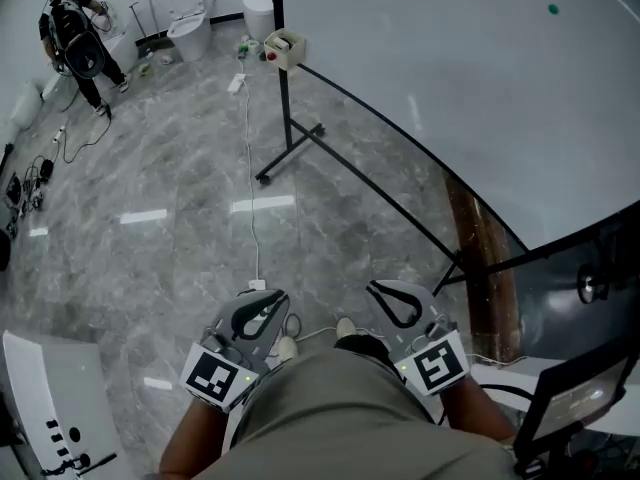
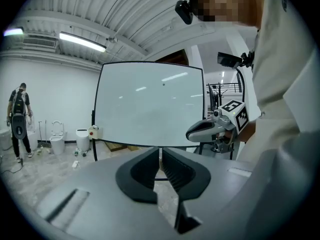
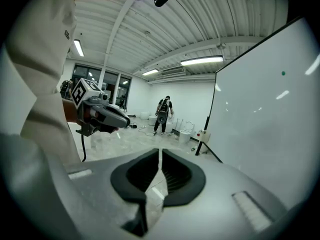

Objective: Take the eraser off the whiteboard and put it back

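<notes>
Head view: large white whiteboard [image 1: 450,98] on a black stand. A small cream block with a red spot [image 1: 283,48], presumably the eraser, sits at its far corner. Left gripper [image 1: 272,302] and right gripper [image 1: 383,295] are both closed and empty, held at the waist, likely because the block is out of reach.

black-framed whiteboard [image 1: 450,88] stands upright, its white face nearly blank.

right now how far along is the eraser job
Nothing looks done. The left hand-held gripper and right hand-held gripper are shut and empty, short of the whiteboard. Still to do: take off the eraser, possibly the beige block at its corner, and put it back.
</notes>
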Demonstrator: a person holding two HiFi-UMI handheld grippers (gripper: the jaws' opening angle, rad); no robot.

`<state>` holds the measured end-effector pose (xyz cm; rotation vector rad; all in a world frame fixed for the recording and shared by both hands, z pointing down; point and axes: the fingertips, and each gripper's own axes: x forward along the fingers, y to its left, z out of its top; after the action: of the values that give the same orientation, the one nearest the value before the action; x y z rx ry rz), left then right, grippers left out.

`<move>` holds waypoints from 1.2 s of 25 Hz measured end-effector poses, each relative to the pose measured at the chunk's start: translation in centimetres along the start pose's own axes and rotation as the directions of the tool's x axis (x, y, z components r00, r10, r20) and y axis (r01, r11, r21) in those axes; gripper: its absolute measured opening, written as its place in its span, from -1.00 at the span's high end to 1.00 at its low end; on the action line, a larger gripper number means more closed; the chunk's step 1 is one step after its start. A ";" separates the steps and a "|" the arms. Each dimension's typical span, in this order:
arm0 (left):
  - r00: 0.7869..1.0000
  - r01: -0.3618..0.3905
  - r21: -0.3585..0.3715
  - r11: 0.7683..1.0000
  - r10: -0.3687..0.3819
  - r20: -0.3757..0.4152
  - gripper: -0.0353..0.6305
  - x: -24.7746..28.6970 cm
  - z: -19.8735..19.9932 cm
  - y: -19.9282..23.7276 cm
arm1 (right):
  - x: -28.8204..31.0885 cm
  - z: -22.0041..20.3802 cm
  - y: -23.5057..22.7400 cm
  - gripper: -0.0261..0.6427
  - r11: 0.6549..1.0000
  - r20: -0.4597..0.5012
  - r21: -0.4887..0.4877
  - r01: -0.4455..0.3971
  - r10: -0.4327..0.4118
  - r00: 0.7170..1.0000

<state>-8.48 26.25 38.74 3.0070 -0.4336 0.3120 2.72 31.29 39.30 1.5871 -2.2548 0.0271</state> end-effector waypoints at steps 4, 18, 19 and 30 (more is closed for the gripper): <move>1.000 -0.017 -0.016 1.000 0.017 -0.004 0.88 3.5 1.2 -1.7 | -1.4 -1.1 -3.9 0.92 1.000 -0.001 -0.010 -0.017 0.017 1.000; 0.986 -0.163 -0.030 0.986 0.161 -0.041 0.88 9.7 2.1 -2.5 | -0.9 -5.5 -11.6 0.92 0.993 0.008 -0.003 -0.118 0.118 0.993; 0.984 -0.176 -0.034 0.984 0.175 -0.042 0.88 9.7 1.9 -1.9 | -0.2 -5.4 -11.7 0.91 0.992 0.015 -0.009 -0.122 0.123 0.992; 0.979 -0.204 -0.028 0.979 0.204 0.009 0.88 9.6 2.8 8.1 | 9.6 -1.7 -13.4 0.88 0.992 0.016 -0.040 -0.119 0.120 0.993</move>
<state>-1.24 15.56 38.55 2.9431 -0.7438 0.2997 12.66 18.15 41.27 1.4368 -2.3477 0.0007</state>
